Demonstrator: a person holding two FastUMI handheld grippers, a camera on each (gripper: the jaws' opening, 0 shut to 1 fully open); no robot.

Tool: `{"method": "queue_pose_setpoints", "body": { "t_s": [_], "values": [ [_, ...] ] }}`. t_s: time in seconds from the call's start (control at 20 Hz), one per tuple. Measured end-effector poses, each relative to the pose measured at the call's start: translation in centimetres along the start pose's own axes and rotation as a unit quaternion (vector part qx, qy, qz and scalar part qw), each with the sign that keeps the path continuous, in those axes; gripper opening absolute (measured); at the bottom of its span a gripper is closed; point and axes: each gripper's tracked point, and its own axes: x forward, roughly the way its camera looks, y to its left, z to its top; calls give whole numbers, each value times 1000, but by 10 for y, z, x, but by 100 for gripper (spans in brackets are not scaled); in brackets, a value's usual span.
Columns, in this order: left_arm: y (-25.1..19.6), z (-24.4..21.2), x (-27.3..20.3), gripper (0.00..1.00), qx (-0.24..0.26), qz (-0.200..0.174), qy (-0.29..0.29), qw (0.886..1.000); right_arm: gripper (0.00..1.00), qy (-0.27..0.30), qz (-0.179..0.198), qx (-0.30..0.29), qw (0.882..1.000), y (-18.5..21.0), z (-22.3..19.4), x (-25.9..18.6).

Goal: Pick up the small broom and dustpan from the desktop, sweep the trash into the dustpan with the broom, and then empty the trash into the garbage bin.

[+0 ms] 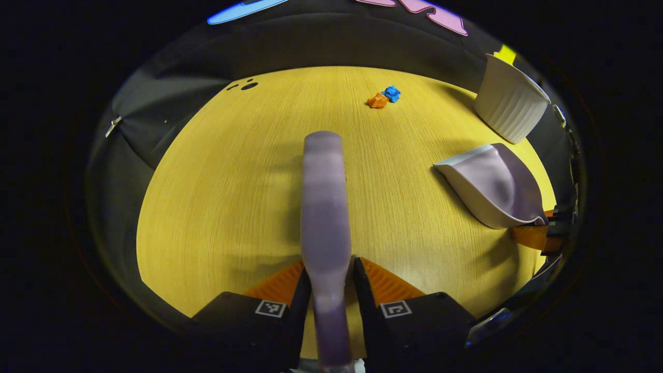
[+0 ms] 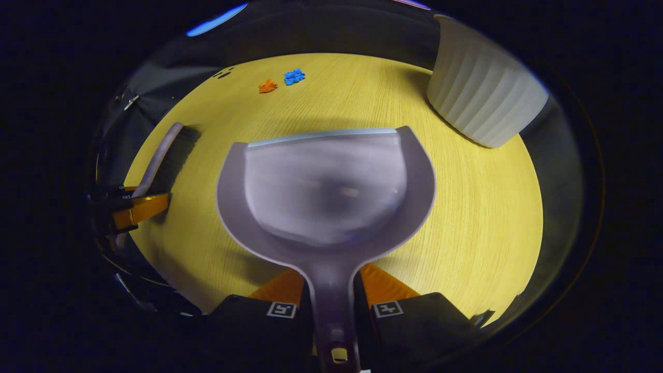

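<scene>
Yellow wood-grain counter (image 1: 233, 197) is spreading across both views, with dark cloth hanging behind its far edge. In the left gripper view, the left tool (image 1: 331, 282) is clamping the broom (image 1: 325, 207) by its handle, both fingers pressing on it, and the broom is pointing straight ahead over the counter; its bristles are hiding under its back here. The right gripper view is showing that same broom (image 2: 160, 155) side-on at far left, dark bristles pointing down toward the counter, though whether they are touching it I cannot tell. In the right gripper view, the right tool (image 2: 334, 295) is squeezing the dustpan (image 2: 326, 191) by its handle, the open pan facing up and its straight lip pointing away toward the far edge. The left gripper view is catching the dustpan (image 1: 492, 186) from the side, tilted, at the right of the counter. Two scraps of trash, an orange scrap (image 1: 377, 100) and a blue scrap (image 1: 392, 94), are lying touching or nearly so near the far edge, well apart from broom and dustpan. A white ribbed bin (image 1: 510, 101) is standing at the far right, beyond the dustpan; the right gripper view is showing the bin (image 2: 479, 96) larger, with its ribbed wall.
</scene>
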Motion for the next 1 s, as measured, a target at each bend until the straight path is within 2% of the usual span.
{"method": "queue_pose_setpoints", "body": {
  "t_s": [0.15,0.2,0.25,0.3,0.7,0.8,0.85,0.95,1.0],
  "values": [
    [2,1,2,31,-13,-2,-5,1000,37,7,10,2,1000,0,0,1],
    [3,2,2,31,-11,-3,-6,1000,42,9,13,5,1000,1,0,1],
    [3,1,1,30,-9,-4,-5,1000,42,10,16,6,1000,1,-1,1],
    [3,2,2,28,-7,-6,-3,1000,37,11,18,6,1000,2,0,1],
    [15,36,2,26,-32,-24,-4,999,37,21,31,6,999,4,0,1],
    [21,54,6,27,-19,-25,-7,999,37,29,34,5,999,5,0,1],
    [24,64,9,27,-6,-24,-7,1000,33,33,37,1,999,4,-1,0],
    [29,91,16,28,23,-22,-13,999,33,33,40,5,999,5,0,-1],
    [31,107,20,27,36,-21,-17,999,37,31,41,3,999,5,1,-2]
  ]
}}
